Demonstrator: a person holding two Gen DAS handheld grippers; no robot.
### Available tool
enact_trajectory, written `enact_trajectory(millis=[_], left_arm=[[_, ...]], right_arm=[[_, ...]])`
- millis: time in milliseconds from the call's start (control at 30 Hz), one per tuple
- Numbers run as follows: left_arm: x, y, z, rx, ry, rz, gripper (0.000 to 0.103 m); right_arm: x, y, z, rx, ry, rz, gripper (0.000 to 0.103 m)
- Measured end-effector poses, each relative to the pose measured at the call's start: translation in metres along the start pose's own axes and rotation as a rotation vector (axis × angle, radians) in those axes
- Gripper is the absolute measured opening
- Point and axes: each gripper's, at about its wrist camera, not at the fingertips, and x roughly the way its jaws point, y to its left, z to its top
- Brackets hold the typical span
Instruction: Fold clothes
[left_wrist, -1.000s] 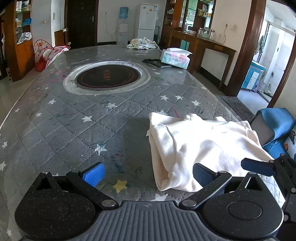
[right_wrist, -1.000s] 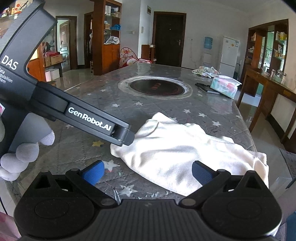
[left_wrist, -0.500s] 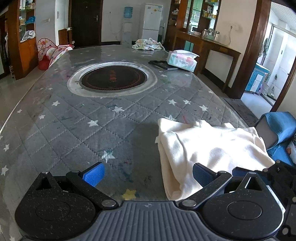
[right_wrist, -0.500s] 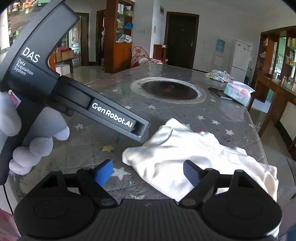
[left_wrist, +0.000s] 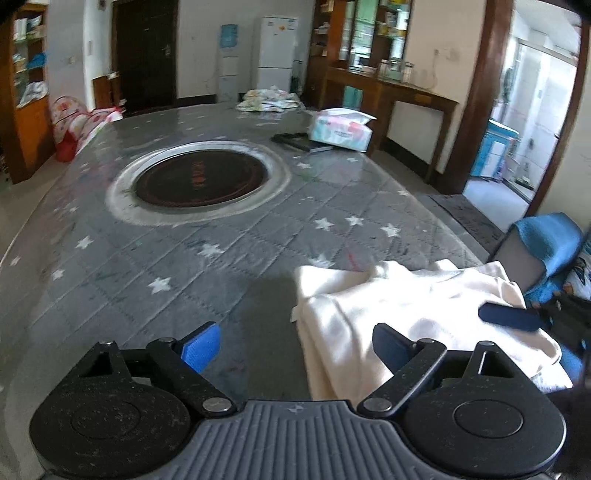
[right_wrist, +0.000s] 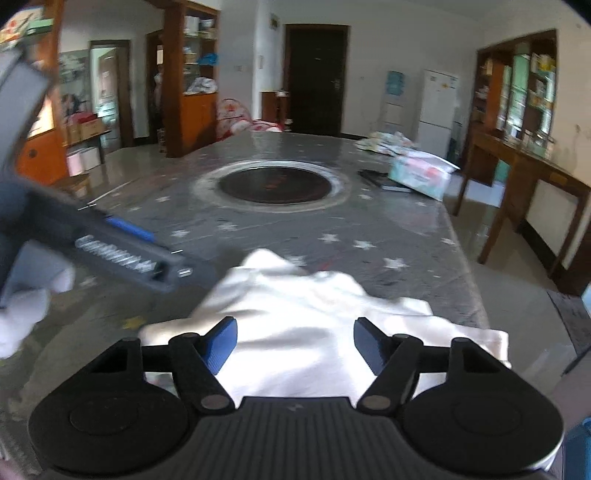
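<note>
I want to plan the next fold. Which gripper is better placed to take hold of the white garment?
Probably right. The right gripper has the white garment between its closing jaws. The left gripper, also closing, spans bare table and only the garment's left edge.

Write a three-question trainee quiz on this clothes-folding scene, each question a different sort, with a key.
1. True or false: the cream garment lies at the table's near edge.
2. Which lies beside the tissue pack? A) a dark flat book-like item B) a mug C) scissors
3. Fill in: the right hand-held gripper sits over the ____.

Key: 1 true; 2 A; 3 garment
</note>
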Motion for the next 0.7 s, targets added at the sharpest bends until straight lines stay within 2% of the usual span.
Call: enact_trajectory(millis=[233,433,567,633,700], left_arm=[[0.022,-0.012,0.012,0.057,0.015,-0.046,0.083],[0.042,-0.017,0.015,0.075,0.054,-0.097,0.059],[0.053,-0.017,0.014,0.078,0.08,-0.12,0.037],[0.055,-0.017,0.014,0.083,0.08,-0.128,0.031],[0.057,-0.016,0.013,0.085,0.077,-0.137,0.021]], right_arm=[[0.028,-0.057,0.001,0.079,0.048,-0.09,0.06],[0.047,-0.085,-0.007,0.134,0.099,-0.094,0.05],[0.052,-0.091,-0.009,0.131,0.089,-0.093,0.045],[0.054,-0.093,-0.007,0.134,0.09,-0.095,0.043],[0.059,-0.096,-0.005,0.135,0.094,-0.096,0.043]])
